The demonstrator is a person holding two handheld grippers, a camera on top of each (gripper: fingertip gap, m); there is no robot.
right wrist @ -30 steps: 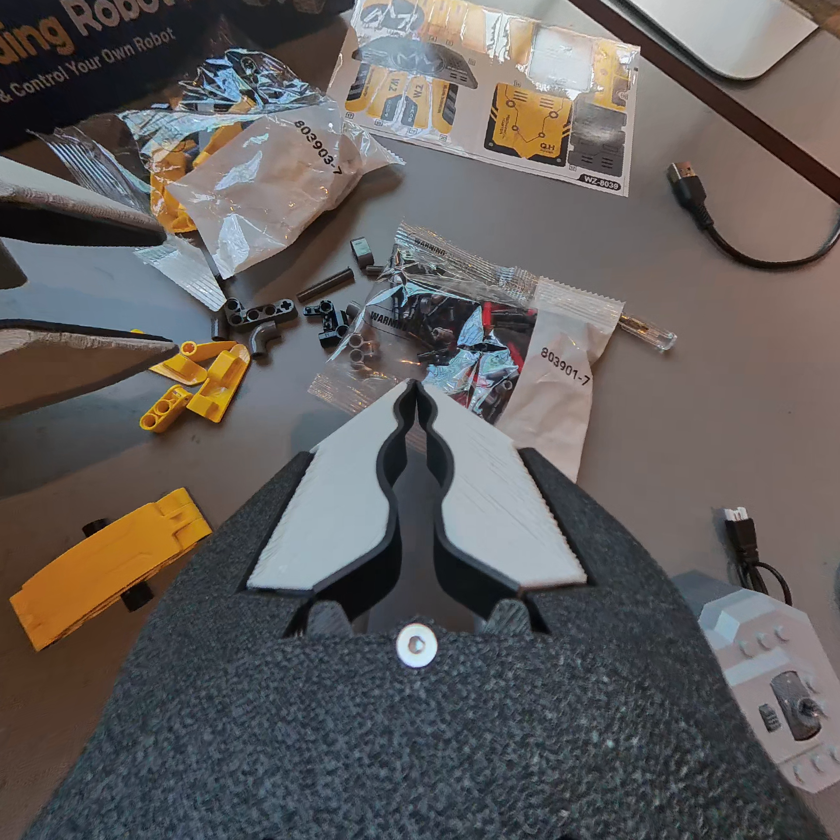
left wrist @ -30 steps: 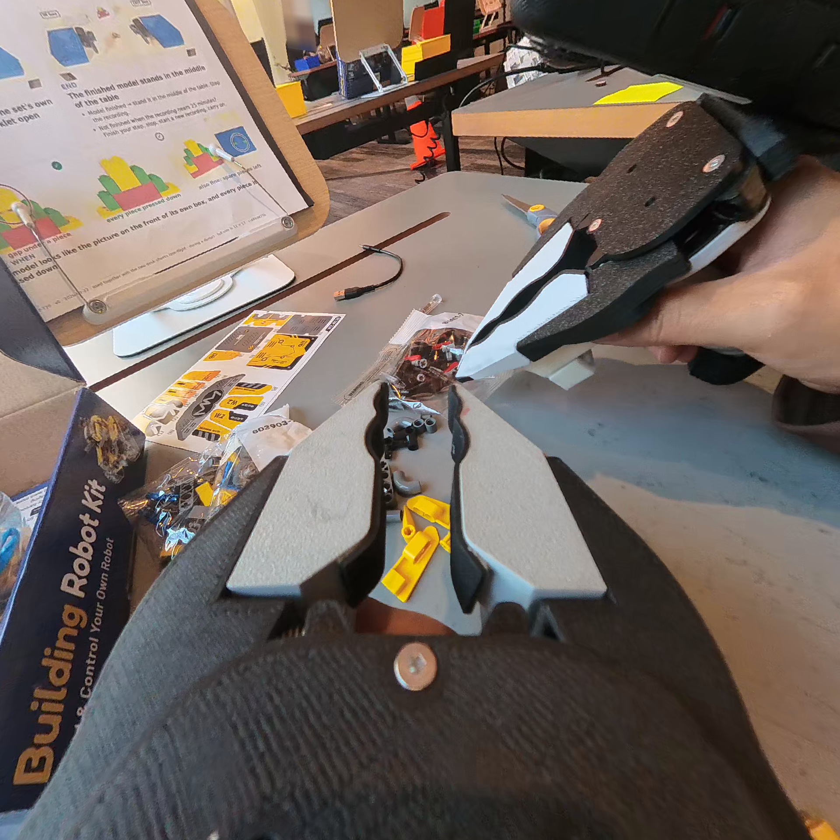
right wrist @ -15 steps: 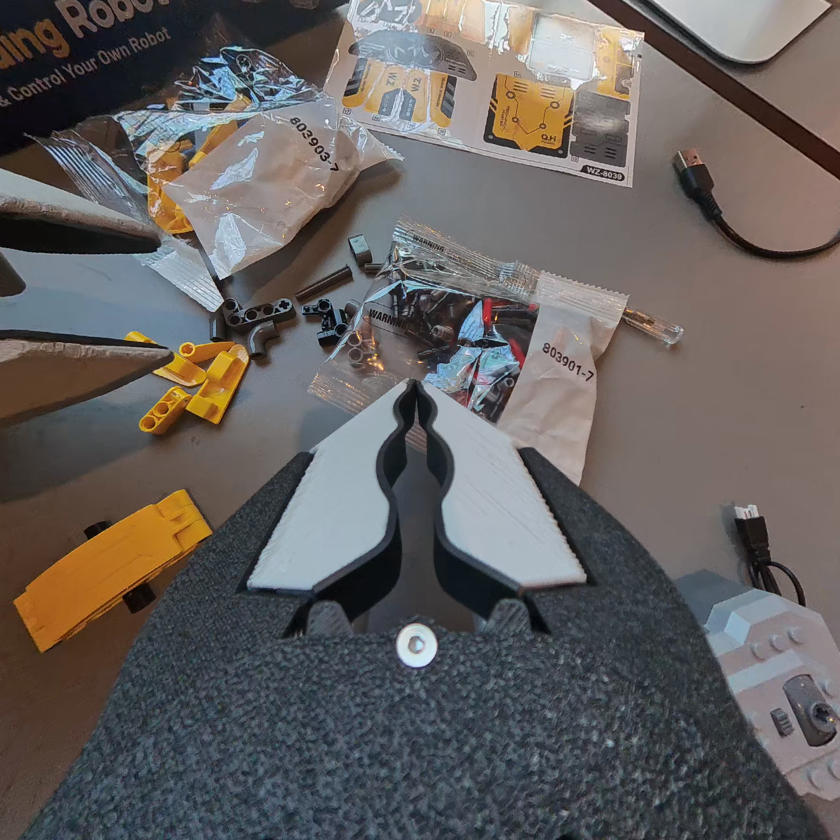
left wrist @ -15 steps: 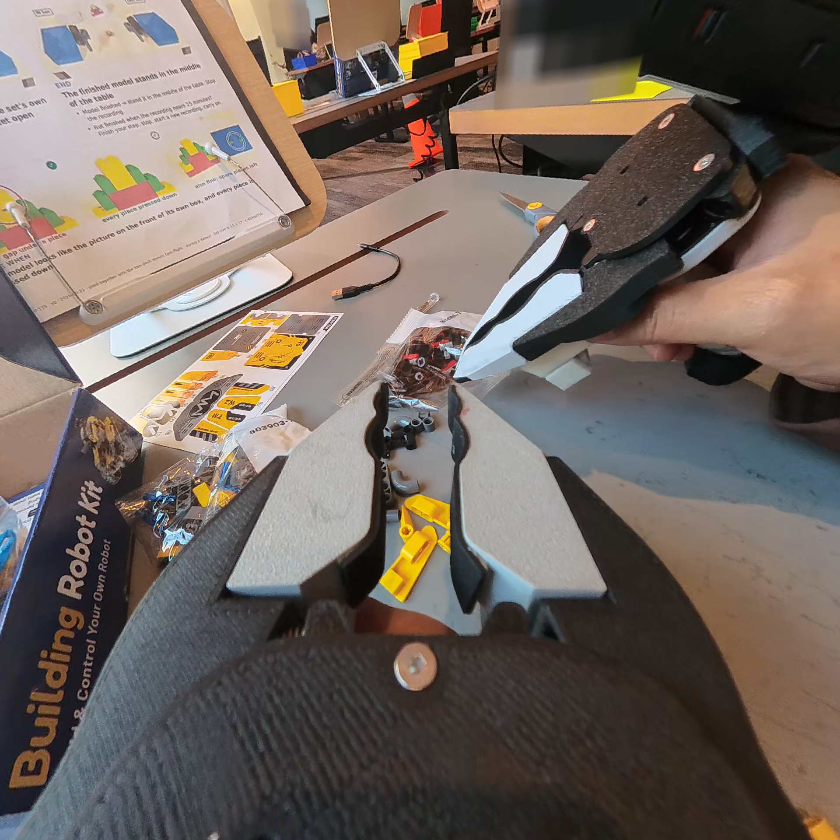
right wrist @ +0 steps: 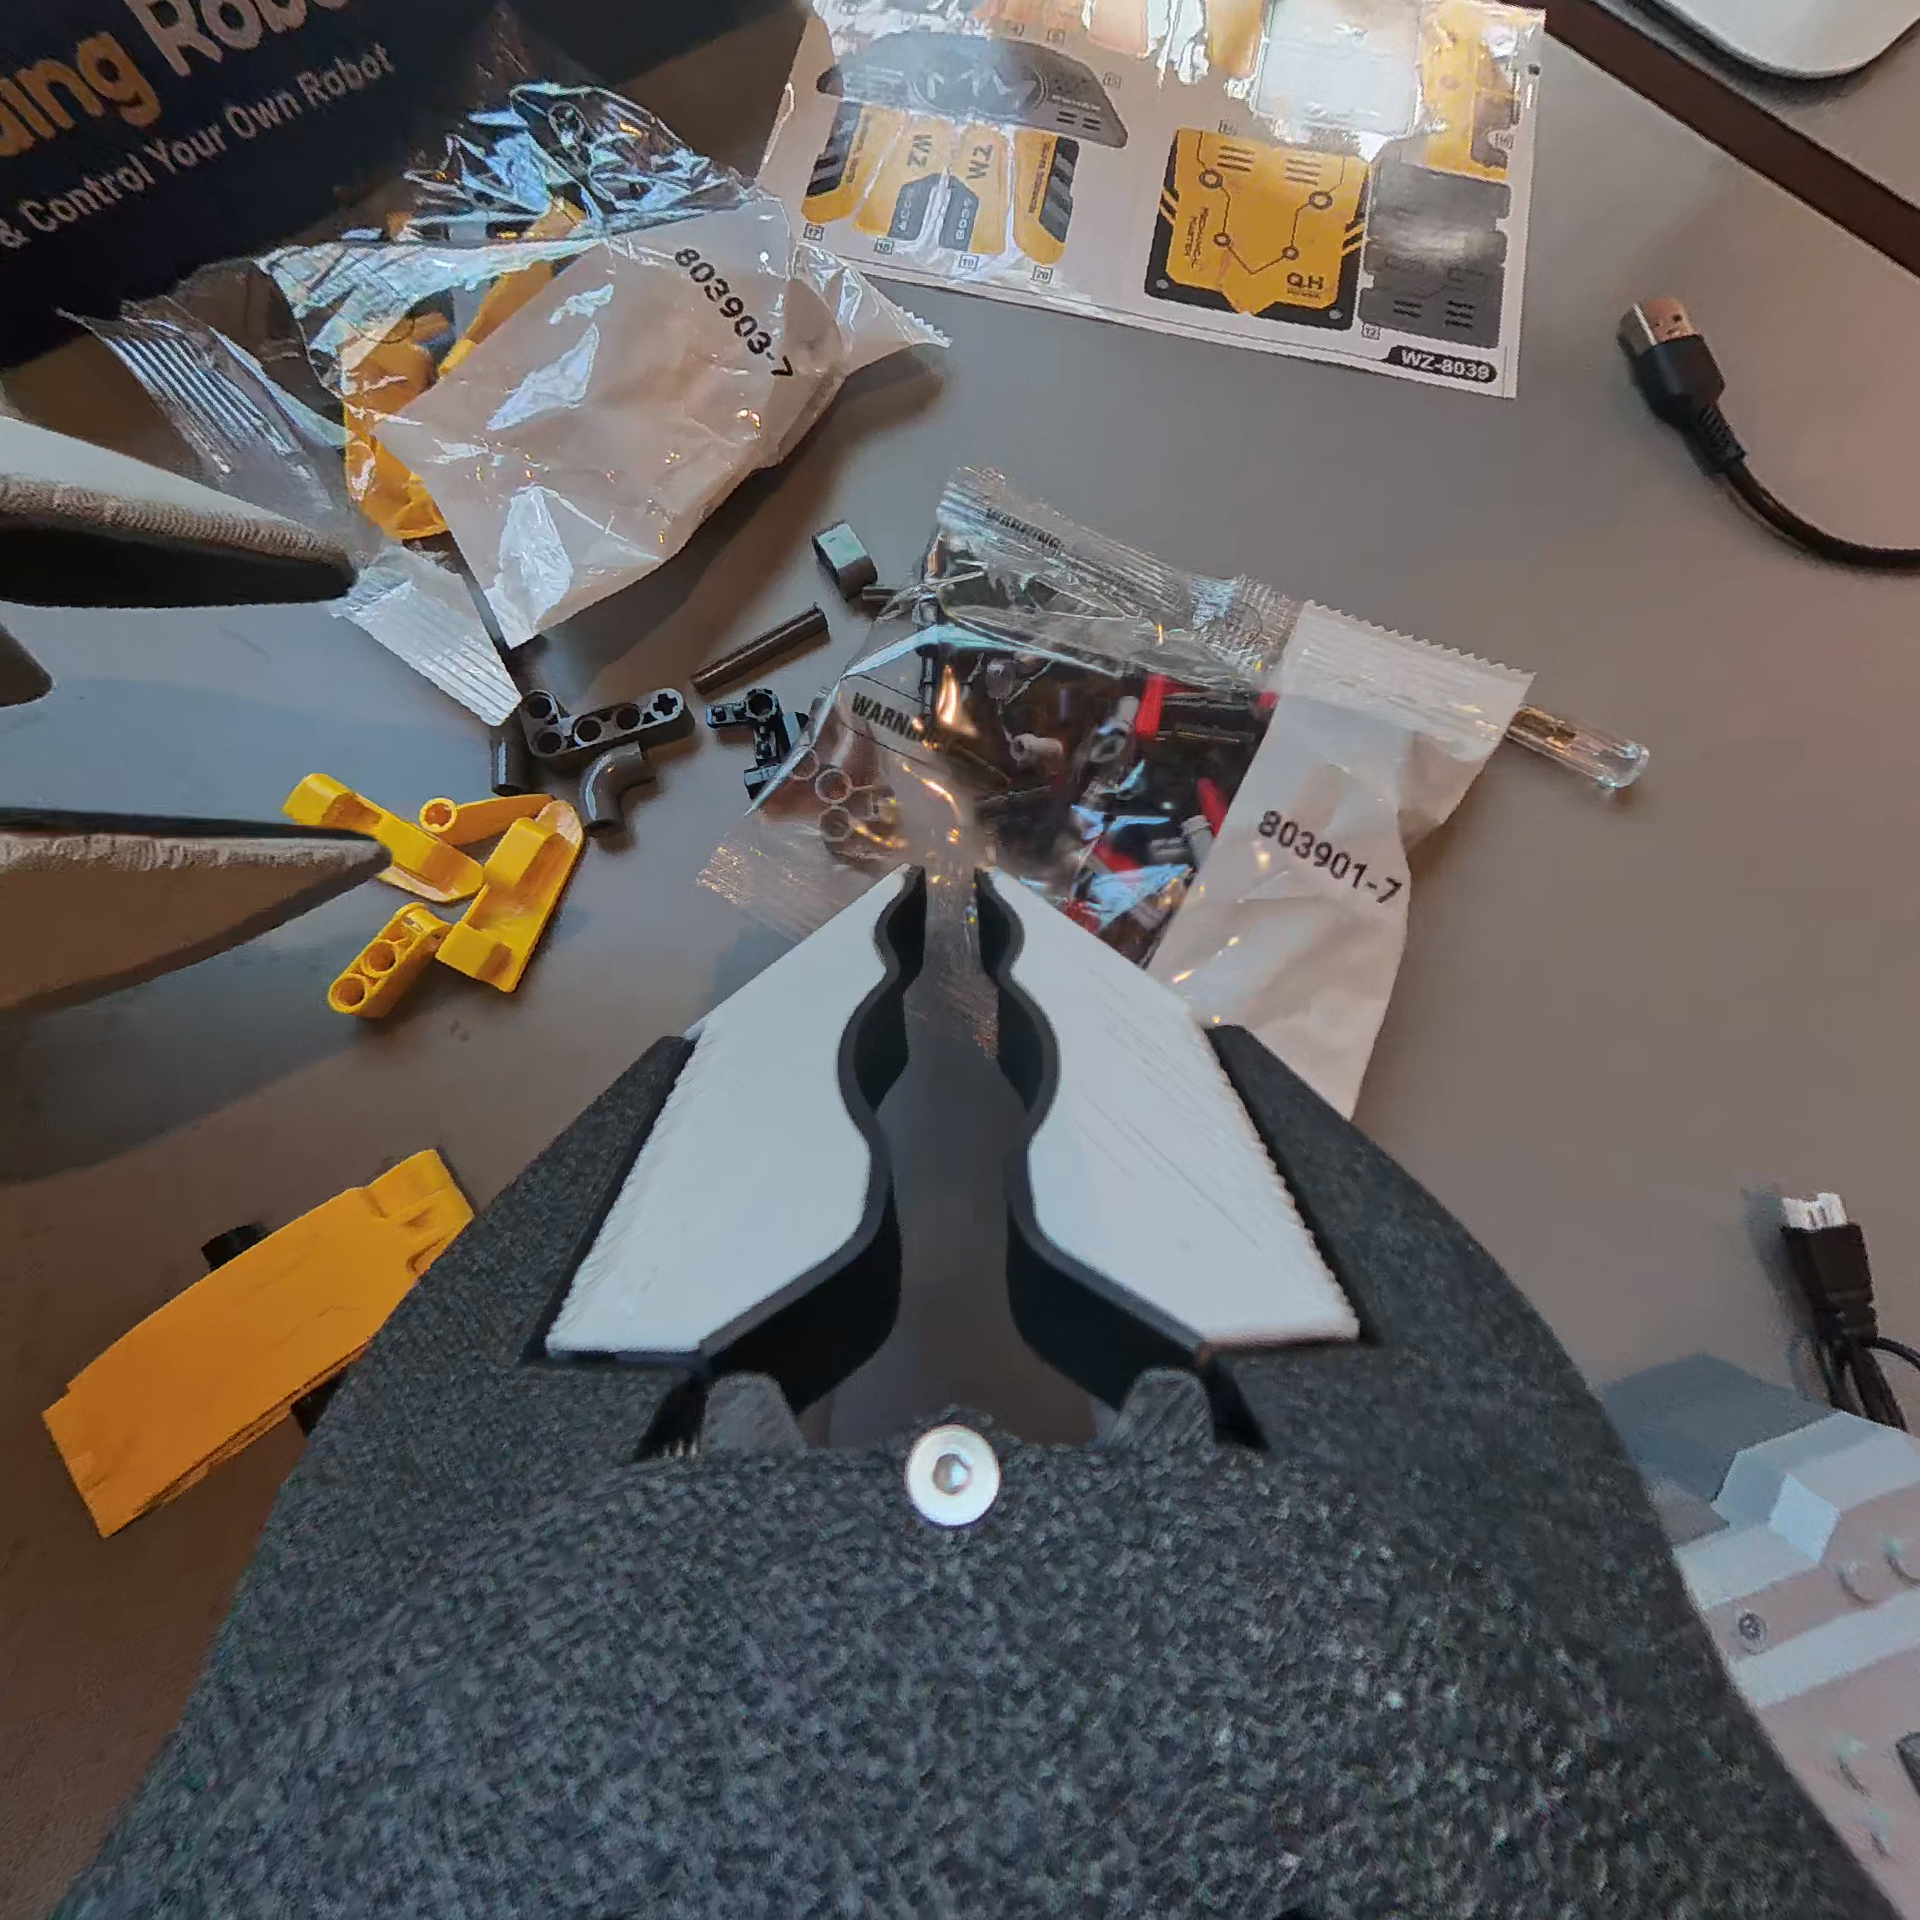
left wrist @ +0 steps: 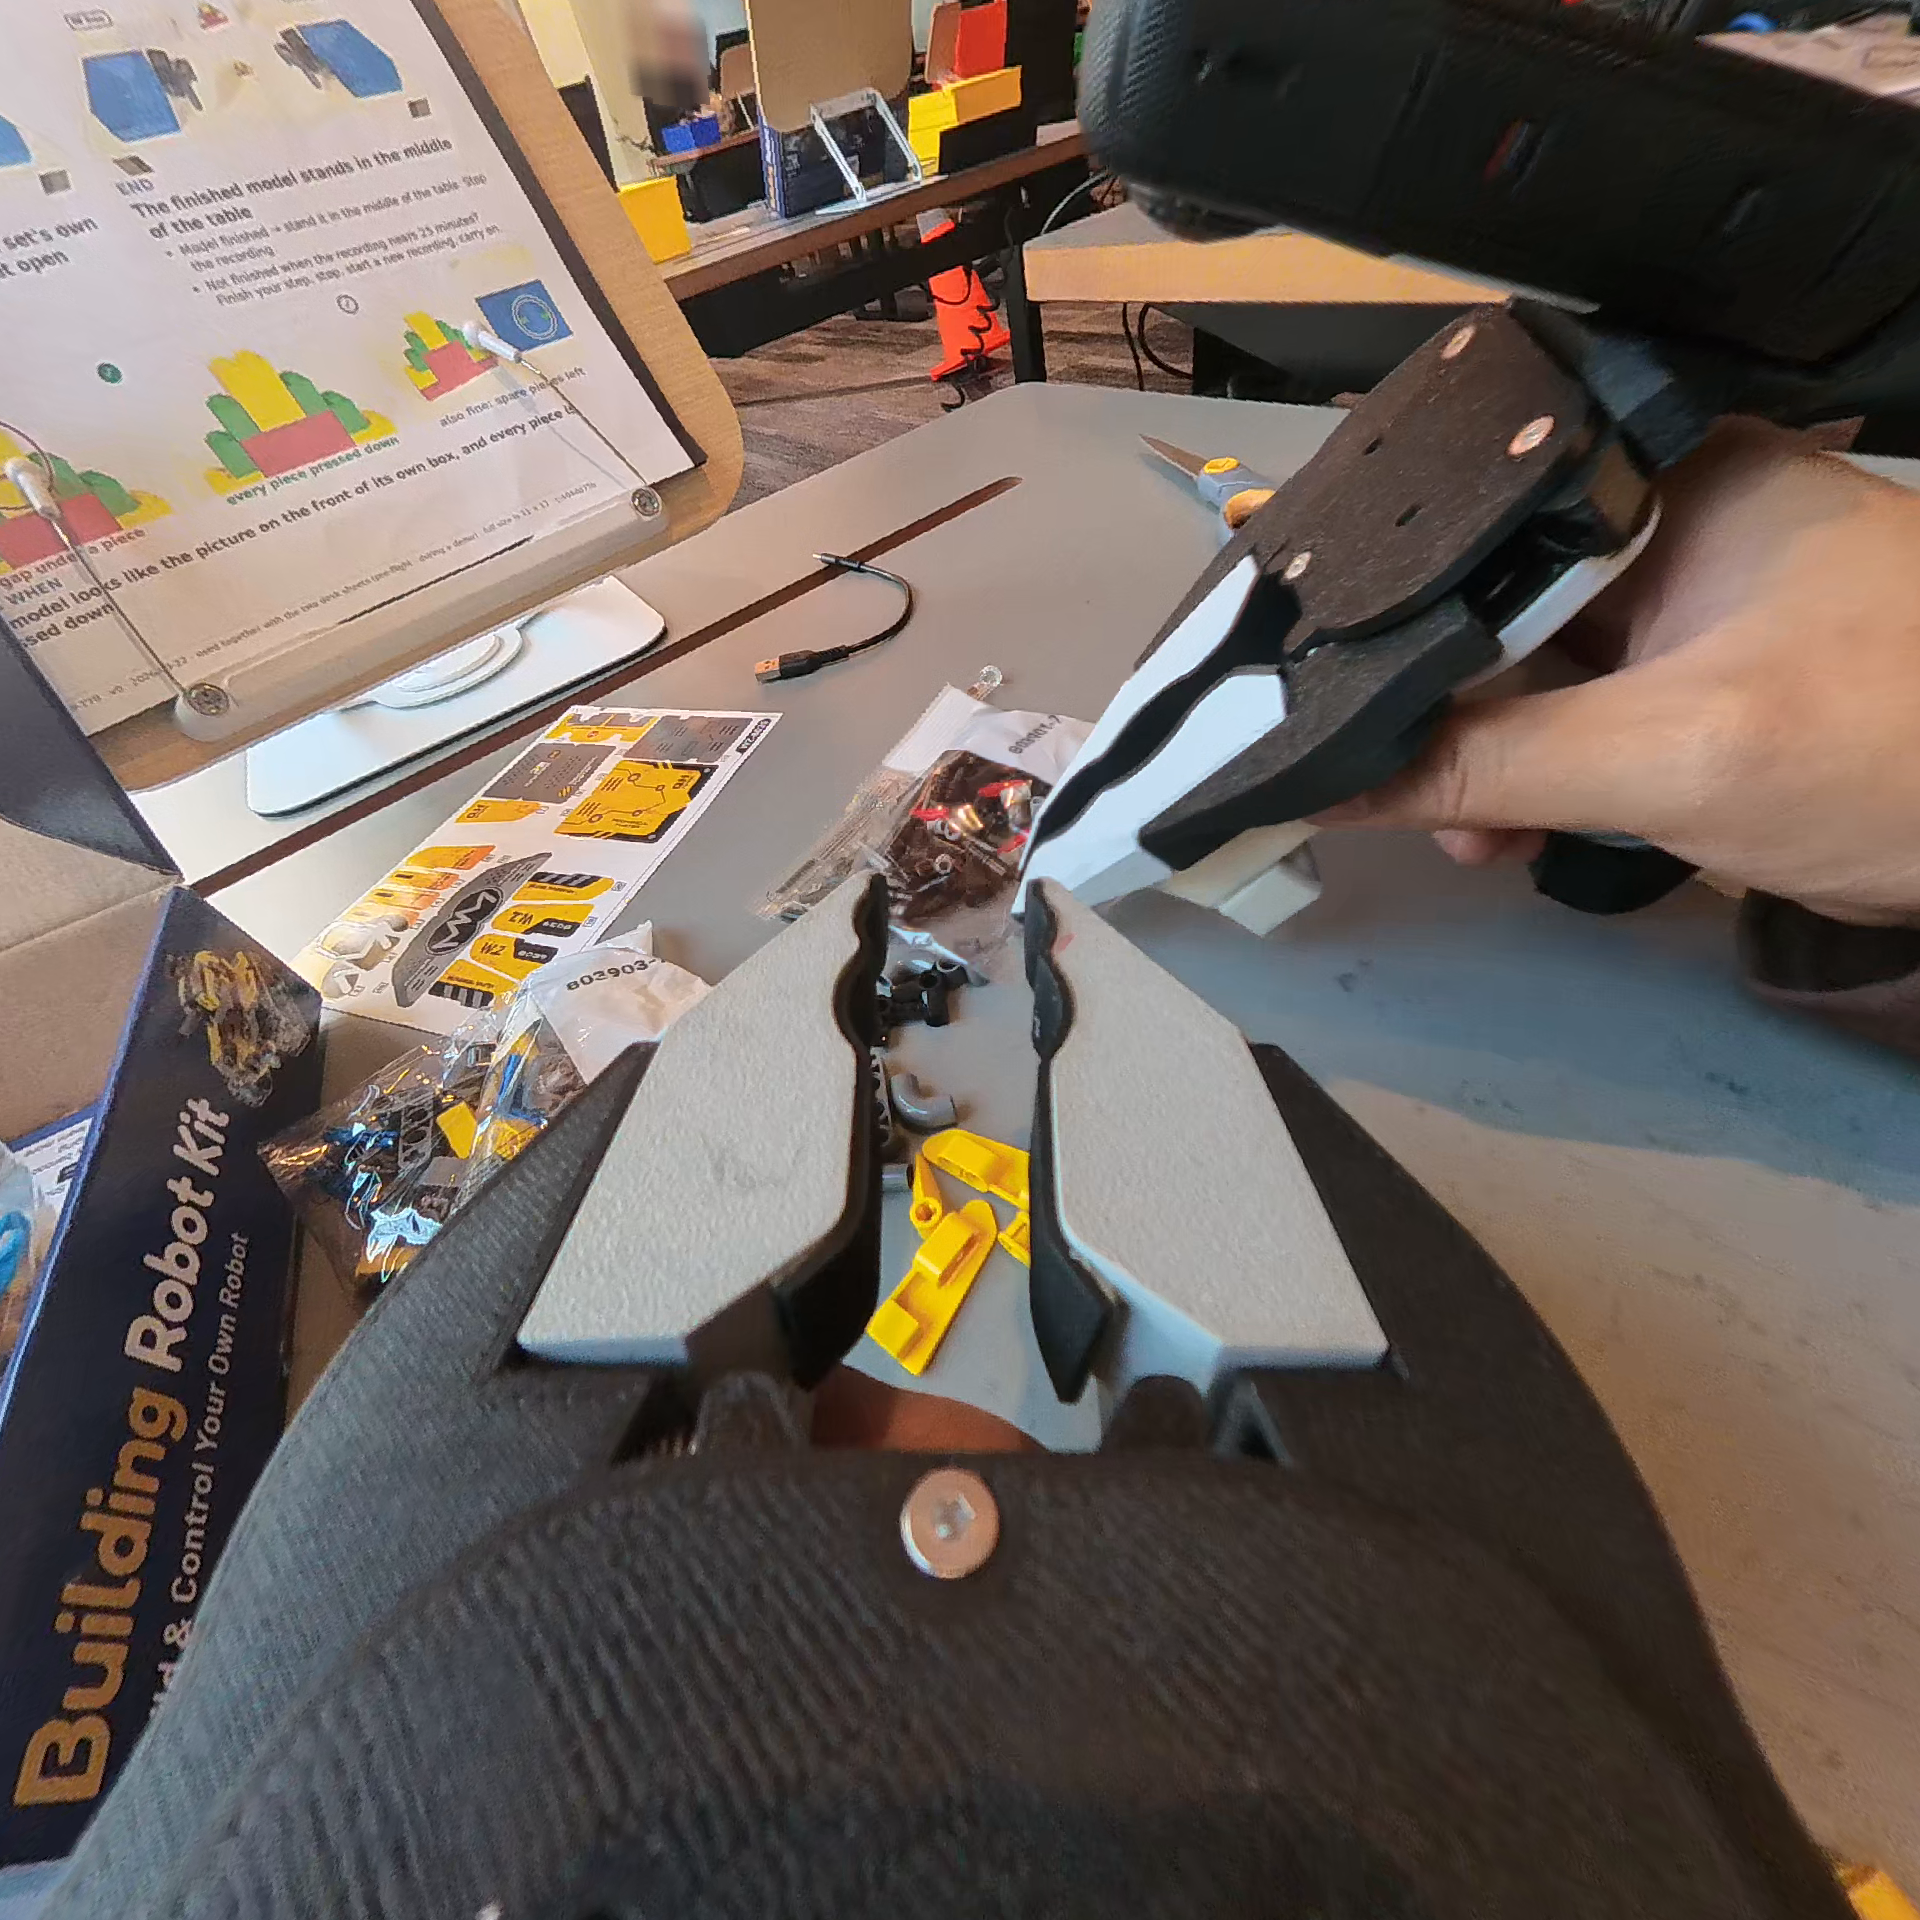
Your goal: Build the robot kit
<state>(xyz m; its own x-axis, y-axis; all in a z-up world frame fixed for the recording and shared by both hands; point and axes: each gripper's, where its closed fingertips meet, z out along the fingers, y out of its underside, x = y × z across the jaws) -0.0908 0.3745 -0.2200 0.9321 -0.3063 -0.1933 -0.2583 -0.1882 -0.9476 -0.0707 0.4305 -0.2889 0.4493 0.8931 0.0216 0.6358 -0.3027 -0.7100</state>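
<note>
Overhead, two handheld grippers above scattered kit parts on a grey table (right wrist: 1558, 540).
Left gripper (left wrist: 951, 914) spread over yellow pieces (left wrist: 940, 1262); right gripper (right wrist: 948, 878) slightly parted, tips at a clear parts bag (right wrist: 1060, 748), pinching nothing.

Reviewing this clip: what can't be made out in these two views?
- Left wrist view: the blue kit box is cut off by the left edge; its contents are unseen.
- Right wrist view: the grey block is cut off by the right edge.
- Right wrist view: the clear parts bag glares, so its small pieces blur together.
- Right gripper: whether the jaws pinch the bag's edge.
</note>
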